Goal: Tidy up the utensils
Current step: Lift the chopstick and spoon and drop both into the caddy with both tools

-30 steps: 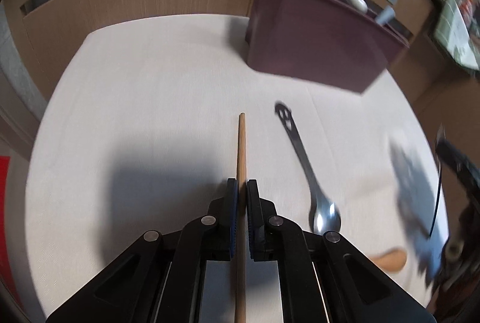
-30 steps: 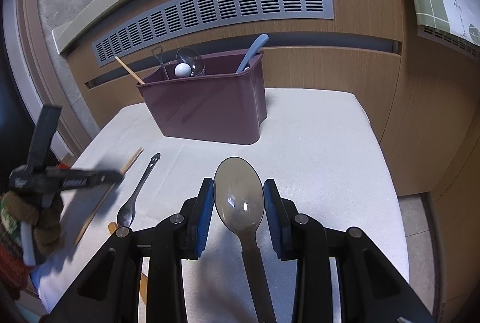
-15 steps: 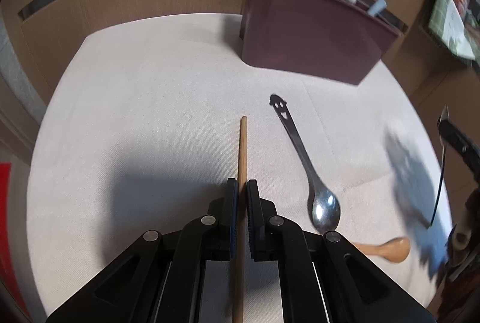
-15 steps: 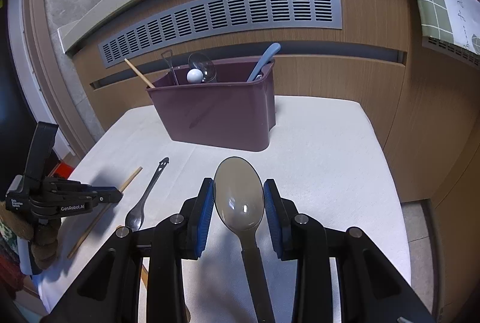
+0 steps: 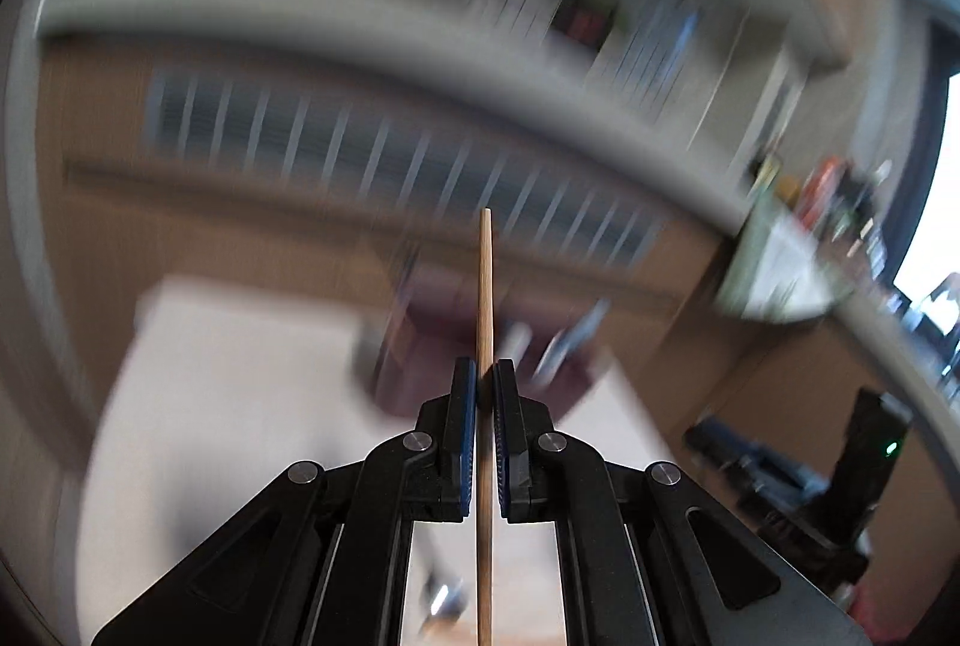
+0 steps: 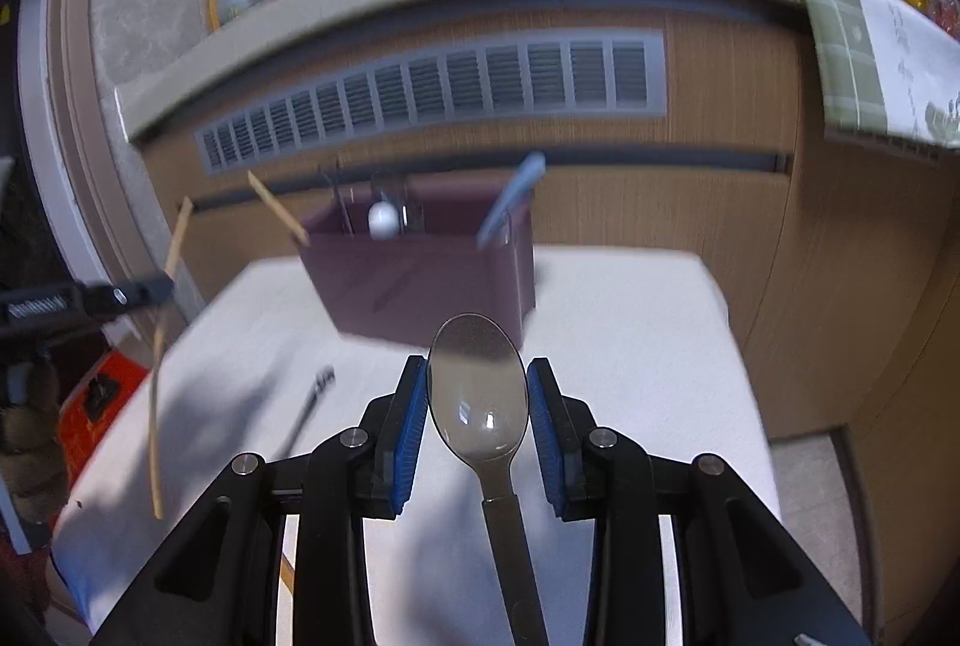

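Note:
My left gripper point(image 5: 485, 376) is shut on a wooden chopstick point(image 5: 483, 286) and holds it lifted off the table, pointing at the blurred maroon utensil bin point(image 5: 432, 346). In the right wrist view the left gripper point(image 6: 153, 289) holds the chopstick point(image 6: 159, 376) upright at the left. My right gripper point(image 6: 477, 394) is shut on a translucent grey spoon point(image 6: 477, 394), bowl forward, in front of the maroon bin point(image 6: 420, 280), which holds several utensils. A metal spoon point(image 6: 306, 409) lies on the white table point(image 6: 630, 346).
A wooden cabinet with a grey vent grille point(image 6: 450, 93) stands behind the table under a counter edge. A green checked cloth point(image 6: 870, 57) hangs at the right. The left wrist view is heavily motion-blurred.
My left gripper has lifted the chopstick off the table and swung upward toward the bin. My right gripper has moved closer to the bin with the spoon still in it.

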Tool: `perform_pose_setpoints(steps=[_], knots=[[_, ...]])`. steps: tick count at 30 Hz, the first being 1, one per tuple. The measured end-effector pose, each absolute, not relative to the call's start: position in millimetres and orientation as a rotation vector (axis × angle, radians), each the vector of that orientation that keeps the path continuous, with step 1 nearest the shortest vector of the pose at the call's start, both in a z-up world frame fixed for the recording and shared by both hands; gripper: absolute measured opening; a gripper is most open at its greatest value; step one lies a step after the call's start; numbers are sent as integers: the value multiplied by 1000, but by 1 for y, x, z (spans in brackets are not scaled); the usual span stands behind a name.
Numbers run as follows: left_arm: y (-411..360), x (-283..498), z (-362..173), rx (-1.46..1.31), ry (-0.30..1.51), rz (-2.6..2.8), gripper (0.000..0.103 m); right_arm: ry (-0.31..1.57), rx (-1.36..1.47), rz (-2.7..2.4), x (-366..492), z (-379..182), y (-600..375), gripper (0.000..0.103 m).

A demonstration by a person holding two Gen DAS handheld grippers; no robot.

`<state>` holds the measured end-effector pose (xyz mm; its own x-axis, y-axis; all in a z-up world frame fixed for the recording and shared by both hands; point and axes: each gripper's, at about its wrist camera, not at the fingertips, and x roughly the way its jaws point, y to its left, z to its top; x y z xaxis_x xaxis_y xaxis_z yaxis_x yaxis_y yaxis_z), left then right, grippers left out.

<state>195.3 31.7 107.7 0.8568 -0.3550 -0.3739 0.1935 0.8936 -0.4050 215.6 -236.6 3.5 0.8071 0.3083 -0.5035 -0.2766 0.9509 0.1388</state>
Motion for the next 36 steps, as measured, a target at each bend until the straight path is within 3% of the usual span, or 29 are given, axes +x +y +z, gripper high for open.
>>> perform_pose_setpoints(steps=[4, 7, 10, 21, 36], knots=[[31, 194, 193, -400, 121, -263, 6, 339, 88, 353, 222, 95, -241, 30], [22, 204, 213, -376, -18, -211, 6, 199, 106, 384, 230, 155, -242, 30], [18, 226, 203, -365, -38, -195, 6, 109, 148, 389, 247, 185, -242, 30], [20, 317, 117, -437, 154, -193, 6, 147, 114, 405, 309, 129, -212, 30], [12, 351, 70, -431, 153, -162, 6, 206, 174, 425, 366, 84, -189, 30]])
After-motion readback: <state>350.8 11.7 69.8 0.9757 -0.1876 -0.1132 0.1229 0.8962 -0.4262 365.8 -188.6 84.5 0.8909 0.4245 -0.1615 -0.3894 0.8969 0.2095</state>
